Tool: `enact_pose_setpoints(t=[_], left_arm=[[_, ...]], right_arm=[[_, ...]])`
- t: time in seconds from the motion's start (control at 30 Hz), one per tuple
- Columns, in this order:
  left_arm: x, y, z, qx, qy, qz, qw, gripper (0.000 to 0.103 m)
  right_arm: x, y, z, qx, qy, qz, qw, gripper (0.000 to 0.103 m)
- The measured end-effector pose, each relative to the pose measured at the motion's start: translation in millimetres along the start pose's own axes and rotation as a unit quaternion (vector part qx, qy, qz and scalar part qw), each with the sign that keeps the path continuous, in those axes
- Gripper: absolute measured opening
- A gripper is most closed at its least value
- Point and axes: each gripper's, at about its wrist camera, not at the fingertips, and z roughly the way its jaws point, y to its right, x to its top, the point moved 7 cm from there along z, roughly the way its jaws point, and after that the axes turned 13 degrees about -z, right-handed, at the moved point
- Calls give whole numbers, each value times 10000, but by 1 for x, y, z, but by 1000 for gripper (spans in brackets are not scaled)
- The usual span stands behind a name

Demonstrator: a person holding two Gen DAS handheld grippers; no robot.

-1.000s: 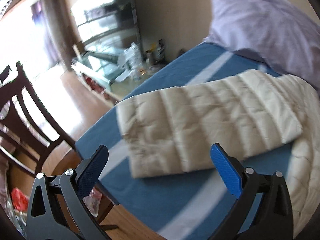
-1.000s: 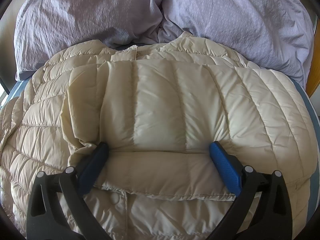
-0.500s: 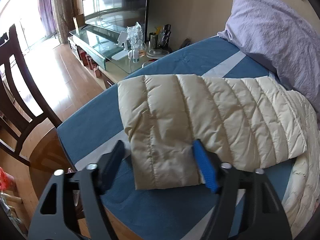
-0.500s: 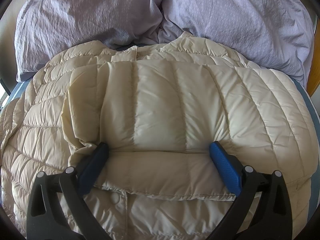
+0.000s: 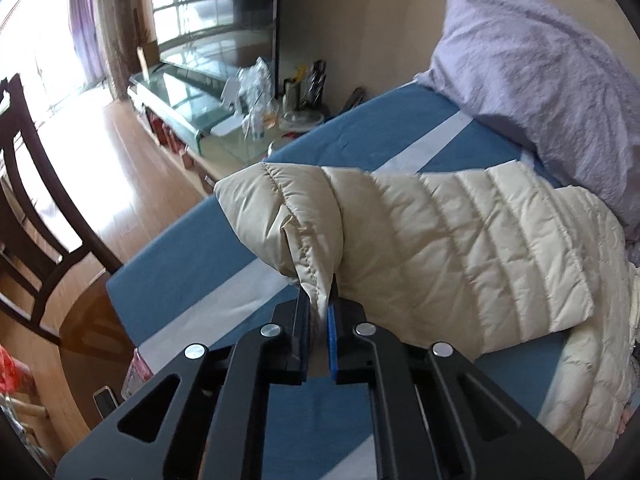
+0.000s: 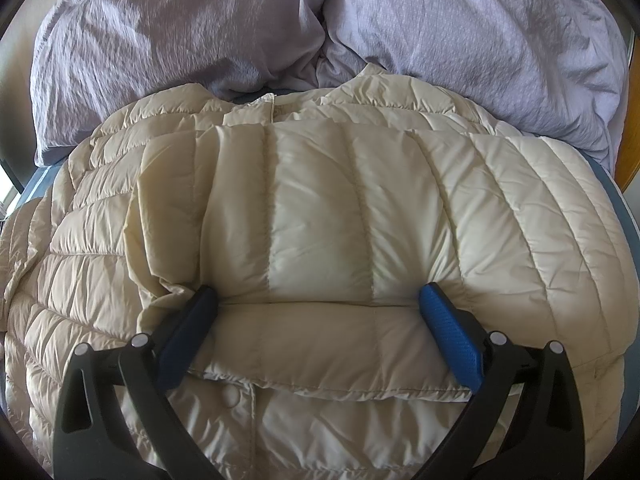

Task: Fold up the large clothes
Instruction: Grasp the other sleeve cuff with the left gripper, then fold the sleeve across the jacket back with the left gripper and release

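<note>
On a blue bed point(image 5: 192, 264) with pale stripes, the left claw point(image 5: 319, 312) has just snapped from wide open to pinched tight on the cuff edge of a cream down jacket point(image 5: 460, 248), whose outstretched sleeve point(image 5: 304, 216) was lying flat a second ago and now bunches into a raised peak at the grip. That catch reads as the start of the second sleeve fold: the sleeve is in hand and can be carried across toward the jacket's body.

The right claw point(image 6: 320, 320) has not budged. It hangs with its fingers spread wide over the jacket's torso, straddling the other sleeve point(image 6: 340, 240), which already lies folded across the chest; whether the fingertips press into the padding or only hover over it is hard to judge through the fisheye.

The jacket covers most of the bed's middle, collar toward two lilac pillows point(image 6: 480, 40) at the head, which crowd its top edge. To the left of the bed stand a glass-topped side unit point(image 5: 188, 96) cluttered with bottles and wrappers, a television point(image 5: 216, 12) and a dark wooden chair point(image 5: 36, 216), all clear of the sleeve's likely path. The puffy, slippery fabric is the likelier hindrance, as it may spring back open once released.
</note>
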Motion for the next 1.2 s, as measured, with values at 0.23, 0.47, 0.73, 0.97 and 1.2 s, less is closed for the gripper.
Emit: enact_pose_setpoints(t=[0.23,0.47,0.73,0.97,1.2], left_arm=[[17,63,-37,-482,316,286,9979,5],[15,151,-77,-1431,377,632,9870,4],[-34,266,-102,-2235,161,1465,9635,4],[-90,339,-110,-2654,-125,2070,9416,4],[-142,389,-114,-2959,-507,2415,9228,4]], right_arm=[[0,0,0,31,16,48,10000,101],[0,1,0,73,43,115,9999,101],[0,-1,-1,67,42,128,9999,101],[-1,1,-1,136,83,195,9997,101],[0,1,-3,206,126,275,9993,101]])
